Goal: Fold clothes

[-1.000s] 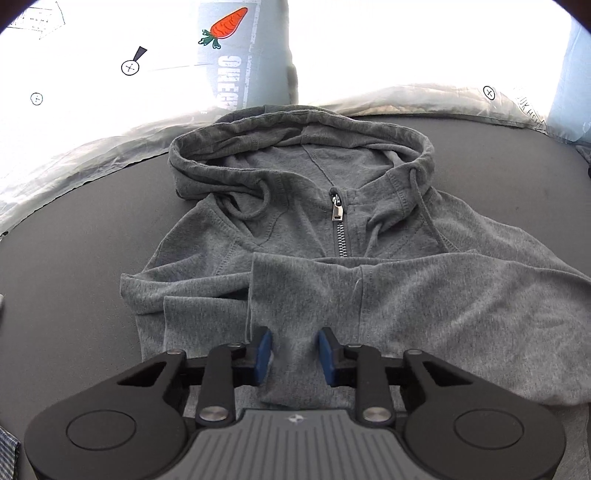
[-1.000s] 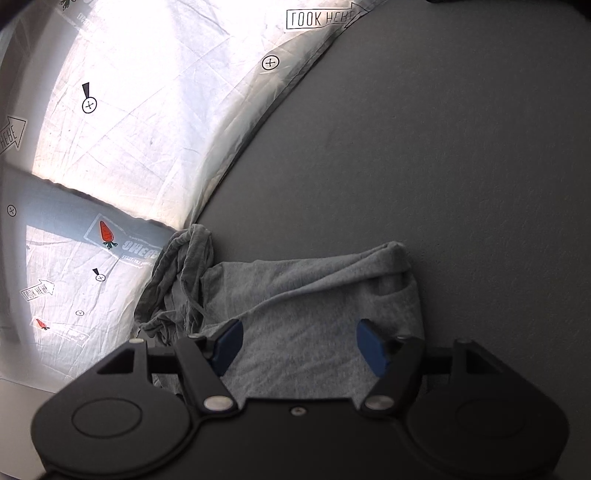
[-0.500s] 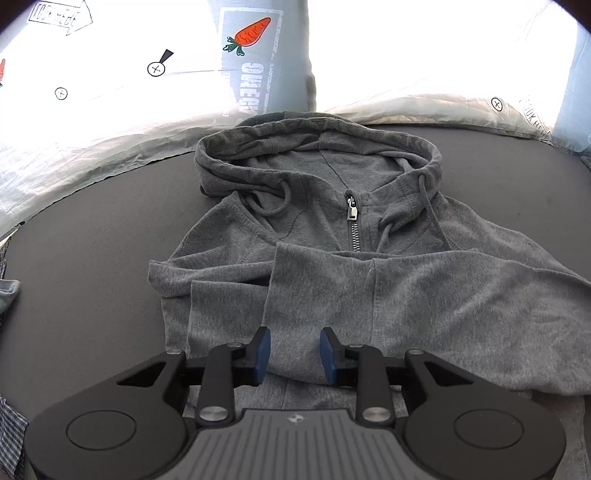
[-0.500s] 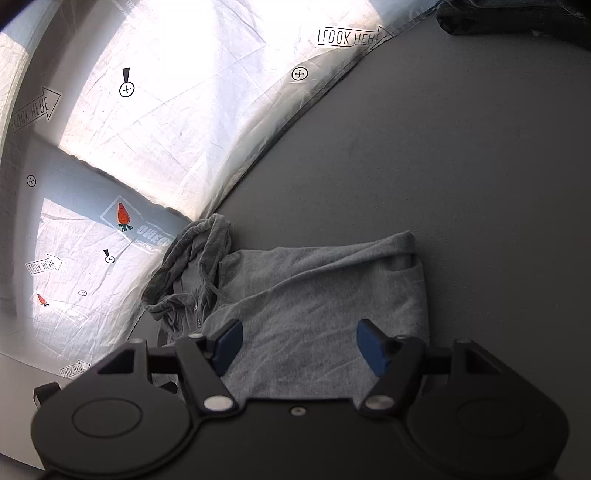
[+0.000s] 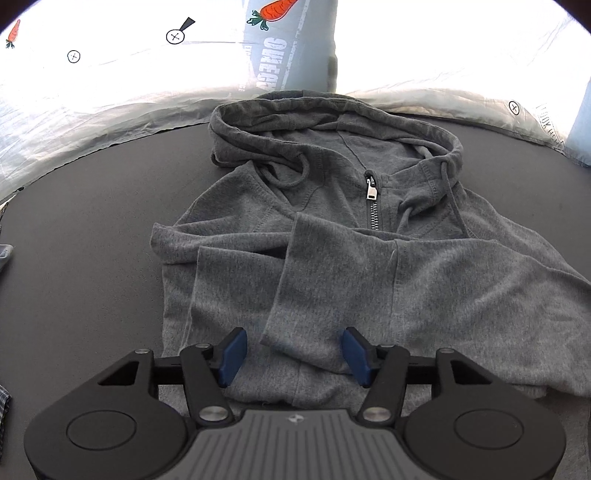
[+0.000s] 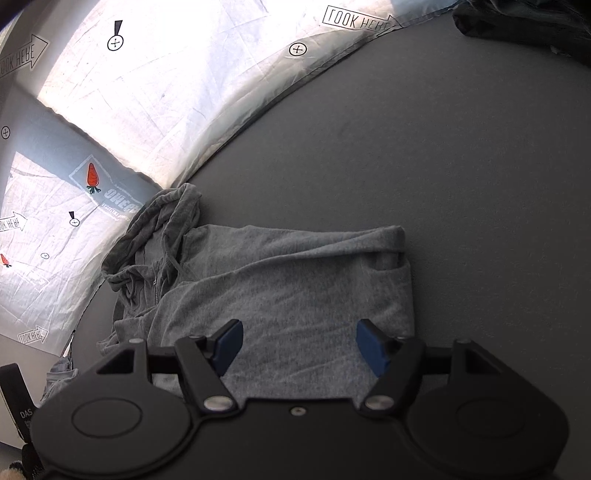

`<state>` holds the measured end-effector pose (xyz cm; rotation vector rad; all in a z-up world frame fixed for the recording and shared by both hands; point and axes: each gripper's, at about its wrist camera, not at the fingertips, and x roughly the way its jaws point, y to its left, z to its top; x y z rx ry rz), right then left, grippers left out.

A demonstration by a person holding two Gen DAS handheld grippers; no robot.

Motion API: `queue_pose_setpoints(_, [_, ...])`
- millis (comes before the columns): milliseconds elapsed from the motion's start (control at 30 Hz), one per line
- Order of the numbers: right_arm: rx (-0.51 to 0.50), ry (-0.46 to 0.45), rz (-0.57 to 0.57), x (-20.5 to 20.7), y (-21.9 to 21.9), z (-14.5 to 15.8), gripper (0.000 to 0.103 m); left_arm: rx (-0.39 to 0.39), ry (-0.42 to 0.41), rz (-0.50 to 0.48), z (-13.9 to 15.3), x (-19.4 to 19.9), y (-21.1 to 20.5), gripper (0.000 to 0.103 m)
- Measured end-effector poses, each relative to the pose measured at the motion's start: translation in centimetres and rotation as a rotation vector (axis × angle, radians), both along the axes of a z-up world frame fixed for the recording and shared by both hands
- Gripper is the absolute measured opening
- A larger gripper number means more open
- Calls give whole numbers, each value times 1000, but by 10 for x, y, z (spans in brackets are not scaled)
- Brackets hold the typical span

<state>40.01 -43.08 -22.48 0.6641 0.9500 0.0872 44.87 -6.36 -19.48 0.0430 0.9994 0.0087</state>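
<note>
A grey zip hoodie [image 5: 332, 229] lies flat on a dark table, hood at the far side, with one sleeve [image 5: 332, 288] folded across the chest. My left gripper [image 5: 293, 352] hovers over the sleeve's cuff end; its jaws are opening and the blue pads [image 5: 232, 350] stand apart, gripping nothing. In the right wrist view the same hoodie [image 6: 295, 288] shows from its side, its right edge folded over. My right gripper [image 6: 299, 345] hangs above the hoodie's near part, open, with only cloth below it.
White printed sheets [image 5: 92, 74] with carrot marks border the table's far side. A dark garment [image 6: 524, 26] lies at the far right corner. Bits of other cloth [image 5: 5, 254] show at the left edge. Bare dark tabletop [image 6: 443, 147] stretches right of the hoodie.
The left gripper's pads have spread apart and let go of the sleeve, which now lies flat. The right gripper has rolled a little, so more of the hoodie shows in its view.
</note>
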Motion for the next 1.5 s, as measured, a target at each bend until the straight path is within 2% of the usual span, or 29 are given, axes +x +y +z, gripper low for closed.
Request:
queue_pose_setpoints(67, [0,4,7,1,1,-2,70,-20,-7,0,0,-1,-1,42])
queue_pose_setpoints(100, [0,5,10,2,2,-3,70,-21,-12,-5,1,-2,-3,39])
queue_pose_setpoints(133, [0,6,11,2,2,-3,70,1,-20,-19,2,-4,-7,32])
queue_pose_setpoints(267, [-1,2,12,1,3,-2,69,105,-41,-67,4,-7,-21,15])
queue_pose_setpoints(333, [2,-4,4,-1,1,-1,69,105,-52,-83,7,-8,-22,10])
queue_pose_setpoints(467, [-5,-28,-20,-7,-2,6,69,68,-96,-84,23,-11,-24,7])
queue_pose_setpoints(700, [-19,-85,-63,-22,-9,24,69,75,-215,-140,59,-15,-37,7])
queue_pose_setpoints(1100, [-82,-158,-117,-71,-2,50,69,31,-460,-178,143,-9,-44,6])
queue_pose_setpoints(1300, [-140,-131,-119,-91,15,50,69,2,-561,-115,184,-9,-23,6])
queue_pose_setpoints(1500, [-185,-104,-96,-98,36,46,69,-8,-634,1,209,-25,25,5])
